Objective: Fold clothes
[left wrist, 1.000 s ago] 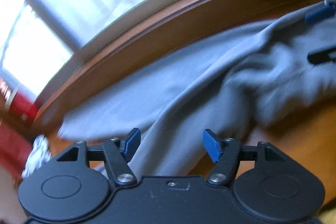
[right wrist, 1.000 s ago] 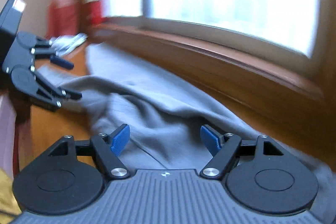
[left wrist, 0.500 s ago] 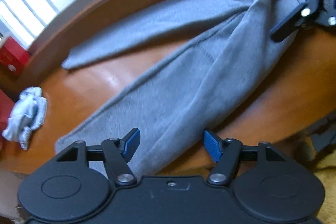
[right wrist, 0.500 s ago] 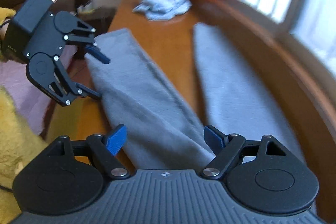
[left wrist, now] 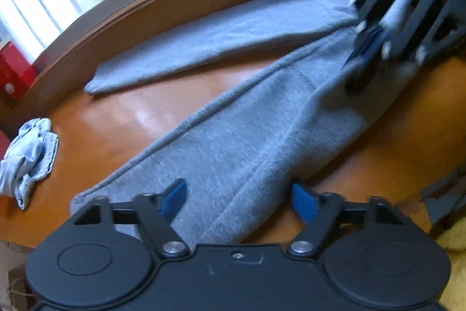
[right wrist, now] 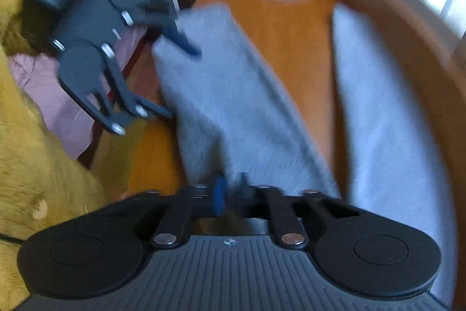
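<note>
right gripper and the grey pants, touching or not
Touching. In the right wrist view the right gripper has its blue pads pinched shut on the grey pants, near where the two legs meet; the left wrist view shows the same pinch.

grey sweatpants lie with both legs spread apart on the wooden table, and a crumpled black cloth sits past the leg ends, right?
Not quite: the crumpled cloth is pale blue-white, not black, as the left wrist view shows. The grey sweatpants do lie with legs spread apart on the wooden table.
</note>
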`<state>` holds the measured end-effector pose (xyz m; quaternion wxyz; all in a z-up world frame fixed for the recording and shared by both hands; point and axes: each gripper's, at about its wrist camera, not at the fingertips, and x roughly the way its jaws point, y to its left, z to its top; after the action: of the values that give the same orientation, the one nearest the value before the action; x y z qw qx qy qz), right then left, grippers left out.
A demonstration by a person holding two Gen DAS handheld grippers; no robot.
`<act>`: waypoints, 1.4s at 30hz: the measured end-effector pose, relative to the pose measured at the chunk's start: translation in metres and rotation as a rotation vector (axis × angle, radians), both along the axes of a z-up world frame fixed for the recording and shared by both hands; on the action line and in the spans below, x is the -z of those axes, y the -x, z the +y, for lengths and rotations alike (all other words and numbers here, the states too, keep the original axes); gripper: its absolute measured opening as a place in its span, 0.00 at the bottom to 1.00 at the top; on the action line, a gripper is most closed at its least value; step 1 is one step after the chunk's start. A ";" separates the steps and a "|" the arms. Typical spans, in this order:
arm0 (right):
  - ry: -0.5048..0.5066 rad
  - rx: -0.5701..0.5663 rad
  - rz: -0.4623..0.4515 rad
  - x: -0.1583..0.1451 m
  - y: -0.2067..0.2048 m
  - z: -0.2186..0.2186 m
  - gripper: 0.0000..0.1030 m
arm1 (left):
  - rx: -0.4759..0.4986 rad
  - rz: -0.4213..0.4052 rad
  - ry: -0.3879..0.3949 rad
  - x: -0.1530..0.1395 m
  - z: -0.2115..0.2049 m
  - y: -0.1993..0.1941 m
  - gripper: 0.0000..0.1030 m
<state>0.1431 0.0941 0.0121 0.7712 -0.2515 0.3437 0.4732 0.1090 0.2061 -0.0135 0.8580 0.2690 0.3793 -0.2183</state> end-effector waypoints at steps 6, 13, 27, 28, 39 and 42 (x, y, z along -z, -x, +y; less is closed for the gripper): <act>-0.145 0.052 -0.128 -0.048 0.020 -0.030 0.03 | -0.101 -0.100 0.065 -0.023 -0.015 -0.005 0.08; -0.336 0.193 -0.342 -0.091 0.009 -0.082 0.03 | -0.142 -0.389 0.184 -0.129 -0.034 -0.042 0.08; -0.085 0.678 -0.388 0.000 -0.116 -0.139 0.60 | 0.018 -0.256 -0.245 -0.025 -0.168 -0.231 0.48; -0.097 0.707 -0.354 -0.003 -0.109 -0.147 0.60 | 0.036 -0.245 -0.274 -0.014 -0.170 -0.231 0.49; -0.416 1.076 0.202 0.040 -0.047 -0.198 0.61 | 0.131 -0.273 -0.475 0.029 -0.166 -0.207 0.59; -0.486 1.094 0.242 0.053 -0.038 -0.195 0.63 | 0.120 -0.283 -0.500 0.032 -0.157 -0.191 0.59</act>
<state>0.1808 -0.1012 -0.0404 0.8932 0.2001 0.3904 0.0987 0.3000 0.0495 -0.0456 0.7950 0.5217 0.2815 -0.1288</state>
